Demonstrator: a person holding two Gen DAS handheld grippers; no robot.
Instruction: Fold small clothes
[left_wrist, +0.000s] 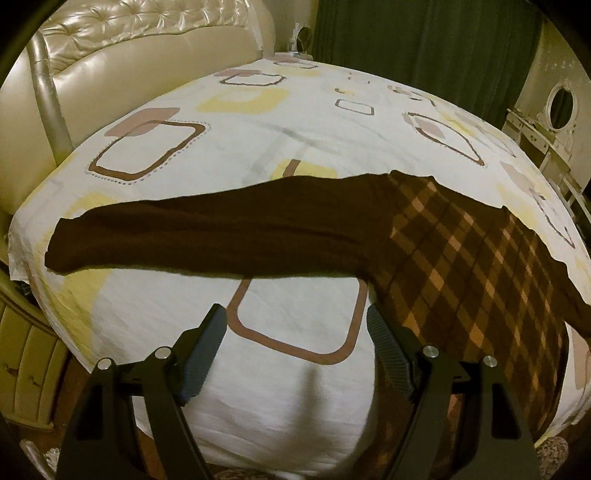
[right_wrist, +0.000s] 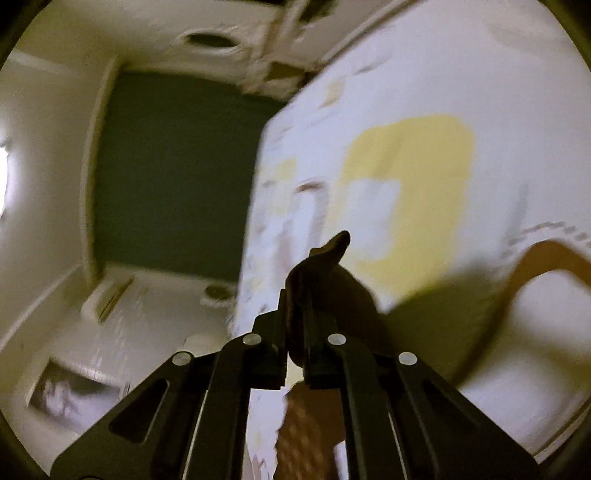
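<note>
A brown sweater (left_wrist: 461, 258) with a tan plaid body lies spread on the patterned bed sheet (left_wrist: 295, 122). Its plain dark sleeve (left_wrist: 207, 229) stretches flat toward the left. My left gripper (left_wrist: 295, 317) hovers open over bare sheet just in front of the sleeve, its right finger close to the plaid hem, holding nothing. In the blurred right wrist view my right gripper (right_wrist: 295, 295) is shut on a bunched piece of the brown sweater (right_wrist: 325, 258), which pokes out above the fingertips and hangs down below them, lifted off the sheet (right_wrist: 424, 166).
A cream tufted headboard (left_wrist: 110, 62) stands at the back left and dark green curtains (left_wrist: 424, 44) at the back. White furniture with an oval mirror (left_wrist: 561, 99) is at the right. The bed's near edge drops off below my left gripper.
</note>
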